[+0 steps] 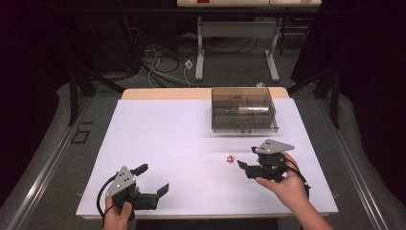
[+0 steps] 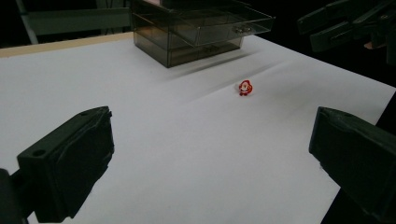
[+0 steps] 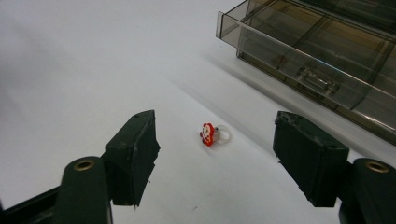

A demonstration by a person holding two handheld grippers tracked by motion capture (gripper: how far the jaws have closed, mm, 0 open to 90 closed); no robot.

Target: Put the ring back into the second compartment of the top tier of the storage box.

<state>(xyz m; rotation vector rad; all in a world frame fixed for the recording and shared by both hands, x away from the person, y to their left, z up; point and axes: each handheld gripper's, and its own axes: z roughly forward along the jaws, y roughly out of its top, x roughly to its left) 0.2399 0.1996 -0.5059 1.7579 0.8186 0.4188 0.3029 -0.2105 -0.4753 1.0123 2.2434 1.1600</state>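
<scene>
Jaws of the right gripper [image 3: 215, 154] and left gripper [image 2: 210, 168] gape wide, holding nothing.

Small red ring [image 1: 230, 158] [image 2: 244, 87] [image 3: 211, 134]: red-and-white figure top on a clear plastic band, lying on its side on the white table [image 1: 163, 143], right of centre. Smoky transparent drawer box [image 1: 244, 109] [image 2: 196, 28] [image 3: 317, 60]: stands at the far side of the table, well apart from the ring, with one shallow partitioned drawer pulled out toward the near side.
</scene>
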